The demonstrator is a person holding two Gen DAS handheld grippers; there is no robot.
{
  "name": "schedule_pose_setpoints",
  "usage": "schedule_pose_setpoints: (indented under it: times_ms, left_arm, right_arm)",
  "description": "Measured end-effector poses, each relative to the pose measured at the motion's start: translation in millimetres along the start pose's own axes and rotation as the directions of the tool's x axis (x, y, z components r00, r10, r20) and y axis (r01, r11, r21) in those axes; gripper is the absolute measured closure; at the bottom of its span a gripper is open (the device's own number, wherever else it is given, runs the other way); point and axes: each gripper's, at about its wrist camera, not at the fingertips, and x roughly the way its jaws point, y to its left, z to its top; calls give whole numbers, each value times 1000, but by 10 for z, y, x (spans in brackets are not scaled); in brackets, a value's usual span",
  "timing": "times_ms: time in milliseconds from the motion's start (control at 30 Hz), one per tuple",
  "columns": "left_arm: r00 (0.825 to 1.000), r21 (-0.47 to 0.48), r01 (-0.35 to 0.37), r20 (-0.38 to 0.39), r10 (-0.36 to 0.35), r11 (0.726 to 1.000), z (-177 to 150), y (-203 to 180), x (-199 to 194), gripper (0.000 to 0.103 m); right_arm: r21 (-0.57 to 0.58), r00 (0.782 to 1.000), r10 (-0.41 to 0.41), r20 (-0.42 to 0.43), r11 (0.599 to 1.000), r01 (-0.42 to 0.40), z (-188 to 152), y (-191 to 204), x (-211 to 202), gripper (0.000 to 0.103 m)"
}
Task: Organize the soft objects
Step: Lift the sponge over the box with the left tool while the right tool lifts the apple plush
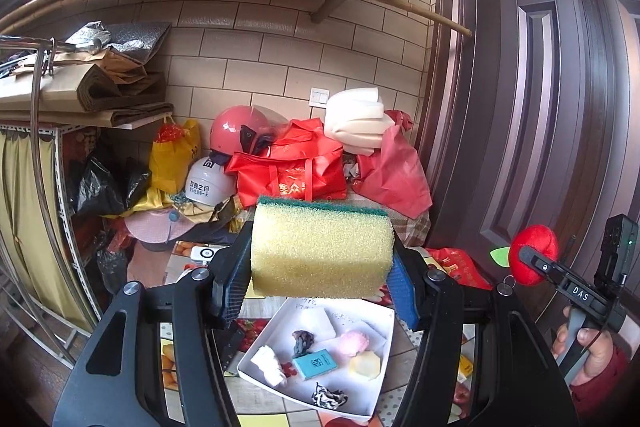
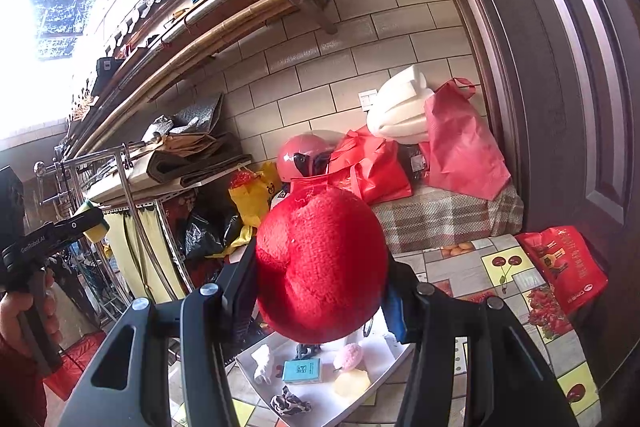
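Note:
My left gripper is shut on a yellow sponge with a green scouring top, held high above the table. My right gripper is shut on a red plush apple; it also shows at the right of the left wrist view with a green leaf. Below both sits a white tray, also in the right wrist view. It holds several soft items: a teal pack, a pink puff, a yellow piece, a white cloth and a patterned scrunchie.
The tray rests on a table with a fruit-print cloth. Red bags, a pink helmet, white foam and a yellow bag pile against the brick wall. A dark door stands right; a metal rack stands left.

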Motion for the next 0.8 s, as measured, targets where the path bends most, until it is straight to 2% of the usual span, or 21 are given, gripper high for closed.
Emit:
schedule_pose_setpoints:
  times_ms: [800]
  left_arm:
    - [995, -23, 30, -99, -32, 999, -191, 14, 621, 43]
  right_arm:
    - [19, 996, -14, -92, 1000, 16, -131, -81, 432, 51]
